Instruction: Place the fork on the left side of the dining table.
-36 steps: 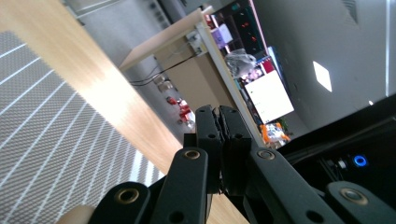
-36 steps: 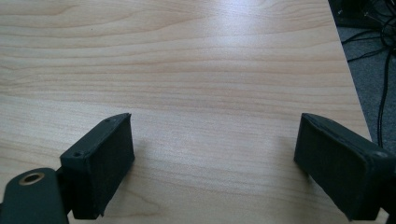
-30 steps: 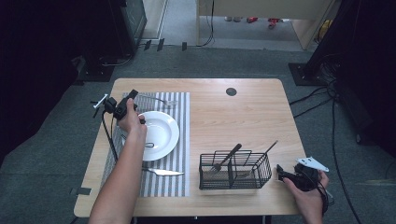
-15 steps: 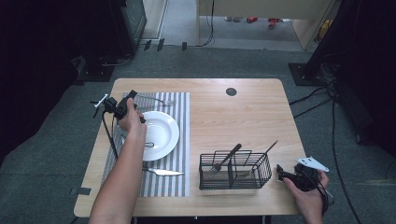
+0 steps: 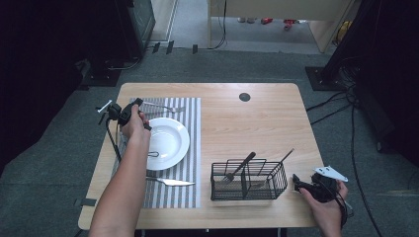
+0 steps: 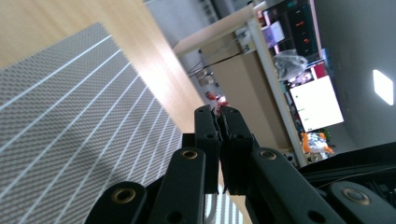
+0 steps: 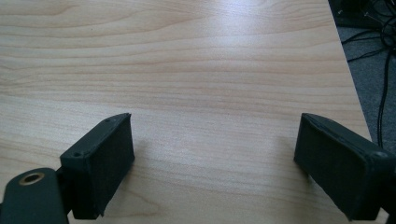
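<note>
— Fork: where does it lie?

— Along the far strip of the striped placemat, at 12 o'clock from the white plate. Its long axis runs roughly from 9 to 3 o'clock across the desk, with the handle end toward 9 and what look like the tines toward 3.

— And the left gripper?

— It sits right at the handle end, so the fork stretches away from it toward 3 o'clock. In the left gripper view, the jaws of that gripper are pressed together with nothing visible between them. Whether they pinch the very tip of the handle cannot be told from above.

— What about the right gripper?

— It rests well apart, near the desk's near right corner, at 3 o'clock from the wire basket that holds more cutlery. The right gripper view shows this gripper with its jaws wide over bare wood.

— So which hand is nearer the fork?

— The left, by far. Any next move on the fork likely depends on that line: the jaws lie off the 9 o'clock end of the axis, so they would have to work at the handle.

— Anything else laid out?

— A knife at 6 o'clock from the plate, also lying from 9 to 3.
</note>
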